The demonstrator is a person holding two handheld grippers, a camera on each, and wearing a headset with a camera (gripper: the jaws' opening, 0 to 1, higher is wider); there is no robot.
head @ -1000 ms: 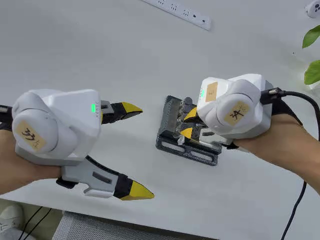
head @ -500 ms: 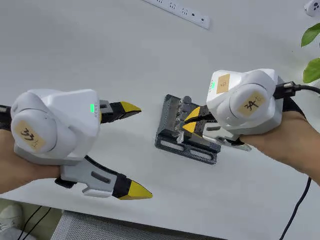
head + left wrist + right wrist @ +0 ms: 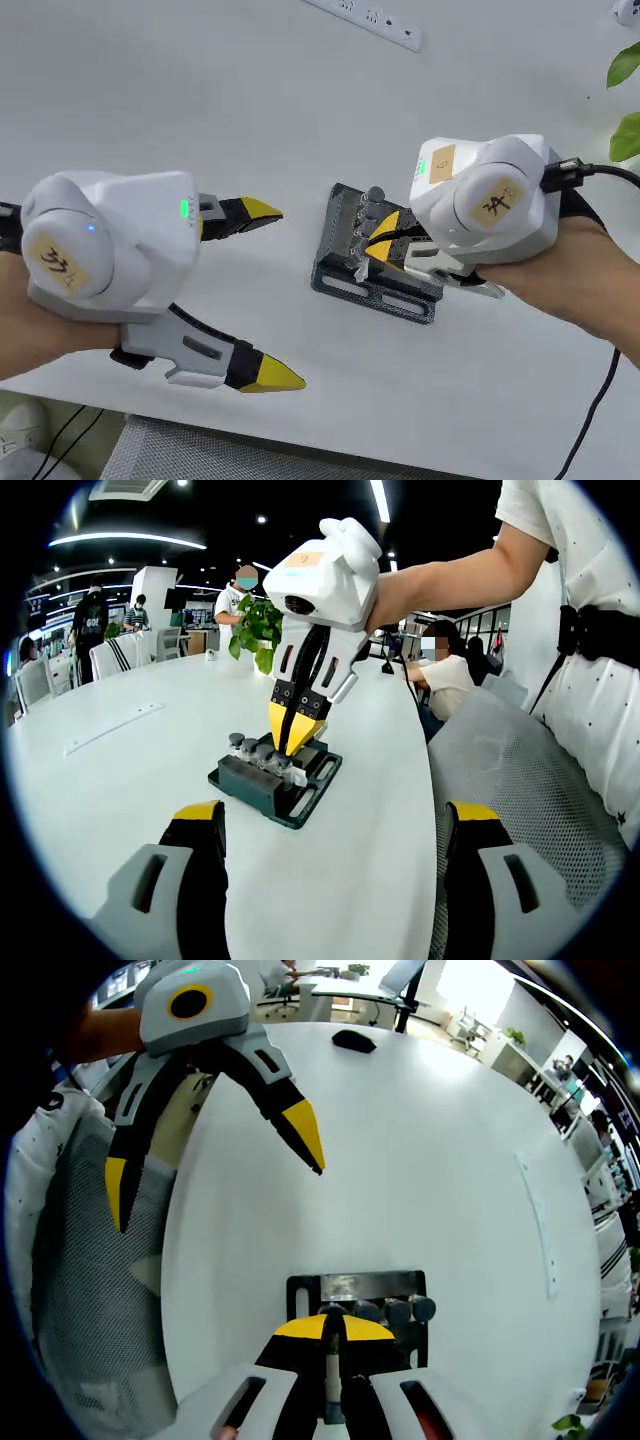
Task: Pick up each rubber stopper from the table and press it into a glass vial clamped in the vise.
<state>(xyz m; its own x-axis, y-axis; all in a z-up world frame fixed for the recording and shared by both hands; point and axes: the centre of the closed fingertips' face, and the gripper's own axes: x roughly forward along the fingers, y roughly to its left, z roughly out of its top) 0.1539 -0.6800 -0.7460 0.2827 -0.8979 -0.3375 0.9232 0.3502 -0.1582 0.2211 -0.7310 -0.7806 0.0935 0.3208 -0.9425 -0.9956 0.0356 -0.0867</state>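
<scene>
A dark vise (image 3: 372,291) sits mid-table with a row of glass vials (image 3: 262,755) clamped in it, grey rubber stoppers (image 3: 394,1310) on their tops. My right gripper (image 3: 381,237) hangs over the vise, jaws pressed together, tips down at the end vial of the row (image 3: 331,1312); I cannot see anything held between them. In the left gripper view the right gripper (image 3: 291,736) points straight down onto the vials. My left gripper (image 3: 265,293) hovers left of the vise, wide open and empty, also in the right gripper view (image 3: 215,1175).
A white power strip (image 3: 372,20) lies along the far side of the table, and plant leaves (image 3: 624,135) reach in at the right. The table's near edge (image 3: 330,462) runs just below the left gripper. A black cable (image 3: 600,400) trails from the right gripper.
The right gripper has shifted a little to the right and rolled, its tips staying over the vise and drawing closer. The left gripper has hardly moved.
</scene>
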